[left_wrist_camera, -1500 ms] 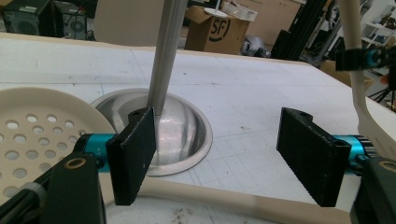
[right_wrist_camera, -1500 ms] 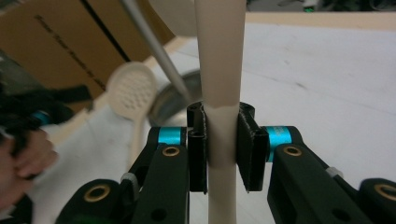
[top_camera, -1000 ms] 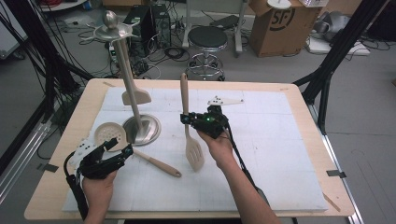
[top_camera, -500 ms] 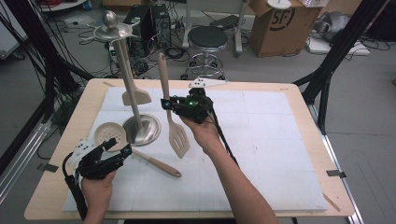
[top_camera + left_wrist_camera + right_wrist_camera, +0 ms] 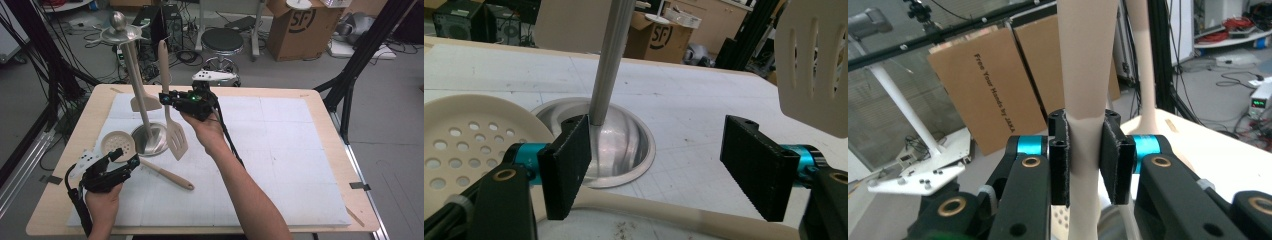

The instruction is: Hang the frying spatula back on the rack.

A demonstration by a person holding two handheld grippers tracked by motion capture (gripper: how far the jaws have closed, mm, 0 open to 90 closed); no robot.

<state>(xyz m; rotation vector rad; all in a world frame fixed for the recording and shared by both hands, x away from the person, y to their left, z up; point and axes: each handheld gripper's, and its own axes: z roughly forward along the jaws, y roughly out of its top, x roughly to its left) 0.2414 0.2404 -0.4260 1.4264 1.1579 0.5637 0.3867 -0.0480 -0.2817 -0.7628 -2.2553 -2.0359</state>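
My right gripper (image 5: 169,98) is shut on the handle of a beige slotted turner (image 5: 176,140) and holds it upright in the air, blade down, just right of the metal rack's pole (image 5: 134,85). In the right gripper view both pads clamp that handle (image 5: 1085,90) at my right gripper (image 5: 1085,150). My left gripper (image 5: 124,159) rests low at the front left, open. Its jaws straddle the handle (image 5: 659,214) of a perforated beige skimmer (image 5: 117,143) lying on the mat, without pressing it. The skimmer's head (image 5: 464,145) lies left of my left gripper (image 5: 661,167).
The rack's round metal base (image 5: 152,138) stands on the white mat (image 5: 280,150), with a beige spatula (image 5: 145,102) hanging from its top disc (image 5: 120,34). A stool (image 5: 222,42), a cardboard box (image 5: 295,25) and cables lie beyond the table's far edge.
My right hand has carried the slotted turner left and up, from mid-table to beside the rack pole. The left gripper has kept still over the skimmer handle.
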